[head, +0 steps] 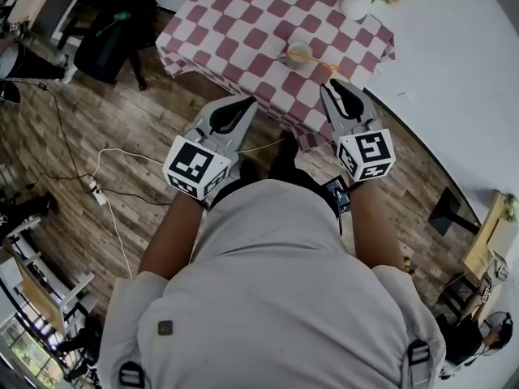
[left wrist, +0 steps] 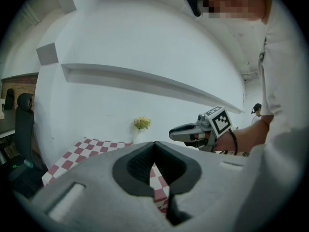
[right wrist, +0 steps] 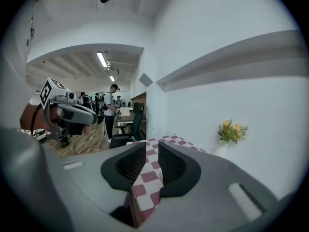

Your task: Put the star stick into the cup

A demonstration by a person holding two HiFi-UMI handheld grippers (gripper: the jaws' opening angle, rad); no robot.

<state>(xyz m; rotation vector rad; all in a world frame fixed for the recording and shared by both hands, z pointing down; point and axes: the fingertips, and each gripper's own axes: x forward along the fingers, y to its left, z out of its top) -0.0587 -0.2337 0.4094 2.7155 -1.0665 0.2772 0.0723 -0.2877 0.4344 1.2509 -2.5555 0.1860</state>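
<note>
The left gripper (left wrist: pixel 154 144) is showing its jaws together at the tips in its own view, with nothing between them. The right gripper (right wrist: pixel 152 149) is holding its jaws a little apart, and only the red and white checked cloth (right wrist: pixel 145 178) is showing through the gap. It is gripping nothing.

Only the head view is showing the task's things. The cup (head: pixel 298 53) is standing on the table's checked cloth, and a small orange-yellow piece, seemingly the star stick (head: pixel 328 67), is lying on the cloth just beside it (too small to make out its shape). Both grippers are hanging near the table's close edge, apart from cup and stick. That view is also showing the wooden floor (head: pixel 122 120) with a white cable (head: pixel 113 156) running across it.

The vase of yellow flowers (right wrist: pixel 231 132) is appearing in all three views. The left gripper view is adding a long ledge on the white wall (left wrist: pixel 145 81) and the other gripper seen from the side. The right gripper view alone is looking into a lit room where people (right wrist: pixel 111 110) are standing beyond a dark office chair (right wrist: pixel 136 122).

The only print showing is the black and white square pattern on each marker cube (head: pixel 366 154).
</note>
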